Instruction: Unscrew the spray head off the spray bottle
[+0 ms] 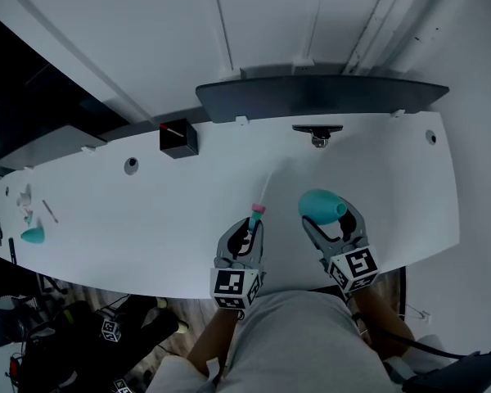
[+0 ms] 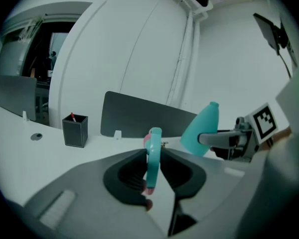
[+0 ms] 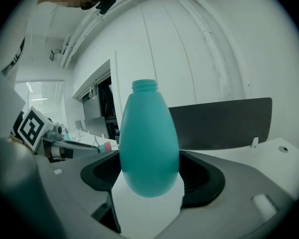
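Note:
The teal spray bottle [image 1: 319, 205] [image 3: 149, 143] is off the white desk [image 1: 147, 211], and my right gripper [image 1: 331, 222] [image 3: 150, 176] is shut on its round body. Its threaded neck [image 3: 144, 86] is bare and open. The spray head [image 1: 256, 216] [image 2: 153, 156], teal with a pink tip, is apart from the bottle, pinched edge-on in my left gripper [image 1: 247, 234] [image 2: 154, 169]. A thin white dip tube [image 1: 264, 188] sticks out from it over the desk. The two grippers sit side by side near the desk's front edge; the bottle [image 2: 201, 129] shows to the right in the left gripper view.
A black pen holder [image 1: 178, 138] [image 2: 74, 130] stands at the back left of the desk. A dark panel [image 1: 319, 97] runs along the back edge, with a small clamp [image 1: 317, 132] before it. Small teal and white items [image 1: 31, 234] lie at the far left.

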Demonstrator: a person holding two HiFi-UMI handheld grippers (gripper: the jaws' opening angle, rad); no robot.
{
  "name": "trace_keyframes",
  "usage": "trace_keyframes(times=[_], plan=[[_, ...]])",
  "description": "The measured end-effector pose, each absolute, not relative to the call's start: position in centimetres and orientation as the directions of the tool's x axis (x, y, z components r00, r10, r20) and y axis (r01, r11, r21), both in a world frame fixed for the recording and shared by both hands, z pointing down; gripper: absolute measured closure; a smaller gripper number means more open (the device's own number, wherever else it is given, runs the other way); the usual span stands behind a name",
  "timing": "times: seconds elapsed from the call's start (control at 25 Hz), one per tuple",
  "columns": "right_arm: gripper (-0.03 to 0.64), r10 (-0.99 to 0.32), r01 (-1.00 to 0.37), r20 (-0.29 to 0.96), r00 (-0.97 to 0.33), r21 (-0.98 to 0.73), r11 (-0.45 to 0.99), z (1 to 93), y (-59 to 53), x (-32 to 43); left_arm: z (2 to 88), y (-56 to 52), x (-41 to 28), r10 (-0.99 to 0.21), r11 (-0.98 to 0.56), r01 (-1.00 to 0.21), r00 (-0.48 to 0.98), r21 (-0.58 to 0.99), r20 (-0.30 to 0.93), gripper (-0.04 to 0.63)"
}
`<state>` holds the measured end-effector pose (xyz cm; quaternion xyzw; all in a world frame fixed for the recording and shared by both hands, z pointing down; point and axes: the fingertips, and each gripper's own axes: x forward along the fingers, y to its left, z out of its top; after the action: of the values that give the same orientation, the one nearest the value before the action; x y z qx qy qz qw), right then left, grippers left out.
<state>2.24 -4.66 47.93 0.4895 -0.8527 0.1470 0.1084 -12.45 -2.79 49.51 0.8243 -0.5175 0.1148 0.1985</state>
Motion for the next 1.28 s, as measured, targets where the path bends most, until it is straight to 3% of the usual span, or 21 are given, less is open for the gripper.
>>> trace_keyframes(times=[0.36,0.96,1.28], plan=[[0.247,-0.865,-0.921,0.315,-0.39,-0.139,0.365,47.0,-1.0,4.2,49.8,-1.2,-10.2,-0.766,-0.486,-0.853,0.521,0.191,0.376,0.514],[0.247,-0.826,-0.847,0.2,-0.527,-0.2,0.492,45.6,8.3,8.0,47.7,9.8,-5.6,-0.873,-0.323,-0.939,0.343,0.117,0.348,0.514],[0.247,-0.816,-0.82,0.173,-0.551,-0.293,0.491,46.1,13.8,10.1,47.3,15.7,-2.5,-0.879,-0.306,-0.948,0.315,0.082,0.358,0.514]])
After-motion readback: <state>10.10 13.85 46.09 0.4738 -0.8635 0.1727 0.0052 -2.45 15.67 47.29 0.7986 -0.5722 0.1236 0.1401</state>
